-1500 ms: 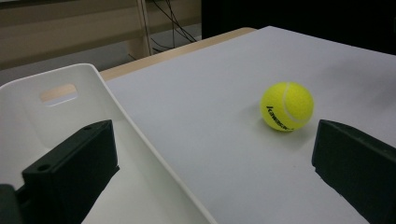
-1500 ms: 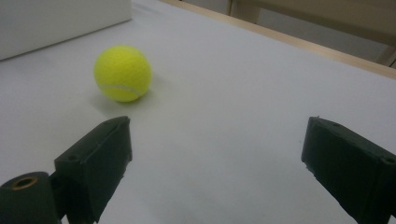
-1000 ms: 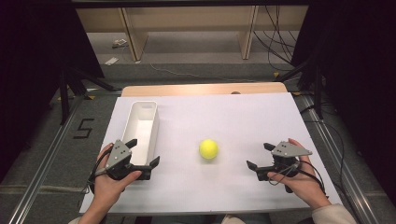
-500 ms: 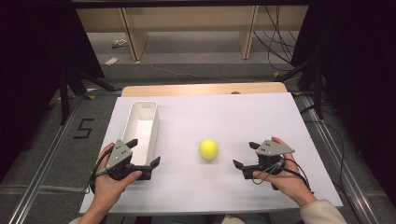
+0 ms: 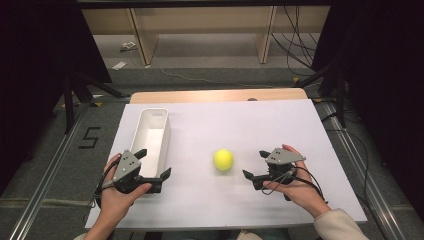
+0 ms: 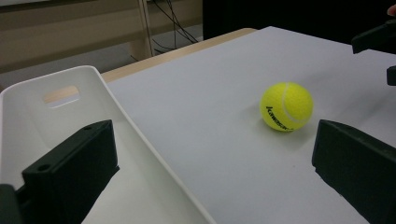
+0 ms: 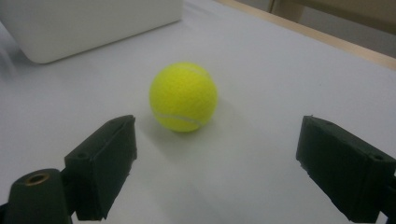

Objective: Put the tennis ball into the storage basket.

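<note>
My right tongs [image 5: 255, 167], apart and just narrowed with nothing between them, may nudge the tennis ball [image 5: 223, 159] rolling left across the table [image 5: 300, 130]; left tongs [image 5: 152, 163] gape.

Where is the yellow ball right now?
In the high view, the fuzzy yellow tennis ball sits on the white tabletop, between the long white plastic bin to its left and the right gripper.

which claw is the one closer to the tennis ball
The right claw, jaws open and aimed at the tennis ball with only bare board between. The left claw sits farther off, at the white bin.
</note>
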{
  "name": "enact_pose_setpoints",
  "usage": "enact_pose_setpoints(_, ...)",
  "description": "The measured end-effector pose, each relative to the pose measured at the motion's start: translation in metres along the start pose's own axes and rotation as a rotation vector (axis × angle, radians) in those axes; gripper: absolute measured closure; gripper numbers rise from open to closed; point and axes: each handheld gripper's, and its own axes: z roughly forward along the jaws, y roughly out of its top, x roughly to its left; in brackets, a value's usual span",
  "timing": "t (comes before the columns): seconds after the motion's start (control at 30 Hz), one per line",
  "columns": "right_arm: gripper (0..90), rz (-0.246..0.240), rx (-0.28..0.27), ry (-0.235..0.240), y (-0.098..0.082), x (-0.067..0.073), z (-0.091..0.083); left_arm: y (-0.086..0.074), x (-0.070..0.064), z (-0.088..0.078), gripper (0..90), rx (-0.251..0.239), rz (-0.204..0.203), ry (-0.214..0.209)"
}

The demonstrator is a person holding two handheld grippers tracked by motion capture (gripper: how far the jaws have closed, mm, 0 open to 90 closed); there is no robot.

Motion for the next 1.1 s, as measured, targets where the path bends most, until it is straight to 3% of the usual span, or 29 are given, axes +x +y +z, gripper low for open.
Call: enact_pose_setpoints(1.1, 12.7, -0.036, 0.052, 0.033, 0.015, 0.01, 0.046, 0.0, 0.0, 0.0, 0.0, -0.001, 0.001, 0.002)
